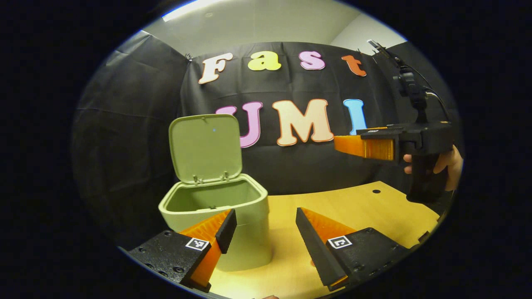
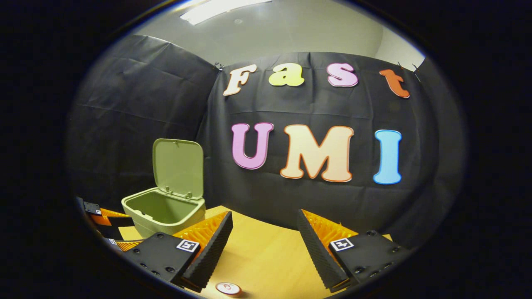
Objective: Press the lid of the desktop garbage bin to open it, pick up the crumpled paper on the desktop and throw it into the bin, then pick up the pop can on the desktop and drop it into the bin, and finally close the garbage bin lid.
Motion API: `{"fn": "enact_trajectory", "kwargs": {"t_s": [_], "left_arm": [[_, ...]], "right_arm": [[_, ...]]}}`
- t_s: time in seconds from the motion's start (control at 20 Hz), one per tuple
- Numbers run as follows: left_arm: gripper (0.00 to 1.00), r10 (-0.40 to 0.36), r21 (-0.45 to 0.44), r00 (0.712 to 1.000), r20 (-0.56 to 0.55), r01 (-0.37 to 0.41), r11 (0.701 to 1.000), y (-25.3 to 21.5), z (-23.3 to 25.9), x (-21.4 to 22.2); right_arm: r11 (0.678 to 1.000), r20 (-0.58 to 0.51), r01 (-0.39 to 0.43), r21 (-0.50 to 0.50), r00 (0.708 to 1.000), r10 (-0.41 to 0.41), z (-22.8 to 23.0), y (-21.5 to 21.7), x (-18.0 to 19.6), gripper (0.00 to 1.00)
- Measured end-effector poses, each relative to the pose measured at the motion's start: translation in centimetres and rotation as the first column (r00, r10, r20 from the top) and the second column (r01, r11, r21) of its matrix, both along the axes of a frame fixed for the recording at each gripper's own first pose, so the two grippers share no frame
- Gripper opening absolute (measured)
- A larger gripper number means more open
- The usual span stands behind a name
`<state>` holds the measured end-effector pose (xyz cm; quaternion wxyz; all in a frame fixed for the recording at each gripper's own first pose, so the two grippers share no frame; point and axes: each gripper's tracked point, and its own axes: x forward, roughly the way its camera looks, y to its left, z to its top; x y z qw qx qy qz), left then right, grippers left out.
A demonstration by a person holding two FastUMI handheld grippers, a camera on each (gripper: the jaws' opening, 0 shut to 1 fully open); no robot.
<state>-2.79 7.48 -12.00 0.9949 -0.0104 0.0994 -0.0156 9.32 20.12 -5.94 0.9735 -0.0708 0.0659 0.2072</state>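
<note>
The pale green bin [image 1: 216,203] stands on the wooden table with its lid [image 1: 205,147] swung up and its inside in shadow. My left gripper [image 1: 266,226] is open, its left finger just in front of the bin's front wall, with nothing between the fingers. My right gripper [image 2: 264,232] is also open and holds nothing, above the table to the right of the bin [image 2: 164,211]. Below it, at the near edge, shows a round red-and-white can top [image 2: 228,288]. In the left gripper view the right gripper [image 1: 345,146] hovers high at the right, held by a hand [image 1: 449,162].
The wooden table [image 2: 266,257] runs back to the black cloth wall just behind the bin. A small dark hole [image 1: 376,191] marks the table's far right. The left gripper's fingers [image 2: 109,219] sit at the left beside the bin in the right gripper view.
</note>
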Motion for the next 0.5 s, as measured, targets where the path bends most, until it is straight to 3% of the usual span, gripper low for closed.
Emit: {"fn": "enact_trajectory", "kwargs": {"t_s": [0.25, 0.5], "left_arm": [[0.92, -0.084, -0.022, 0.996, -0.041, 0.084, 0.996, -4.8, -2.2, 1.2], [0.88, -0.162, -0.048, 0.980, -0.111, 0.158, 0.986, -9.0, -5.7, 1.3]], "right_arm": [[0.993, -0.014, 0.120, -0.018, 0.993, -0.120, -0.2, -7.6, -0.2, 0.98], [0.978, -0.040, 0.204, -0.034, 0.978, -0.206, -1.2, -12.8, -1.0, 0.98]]}}
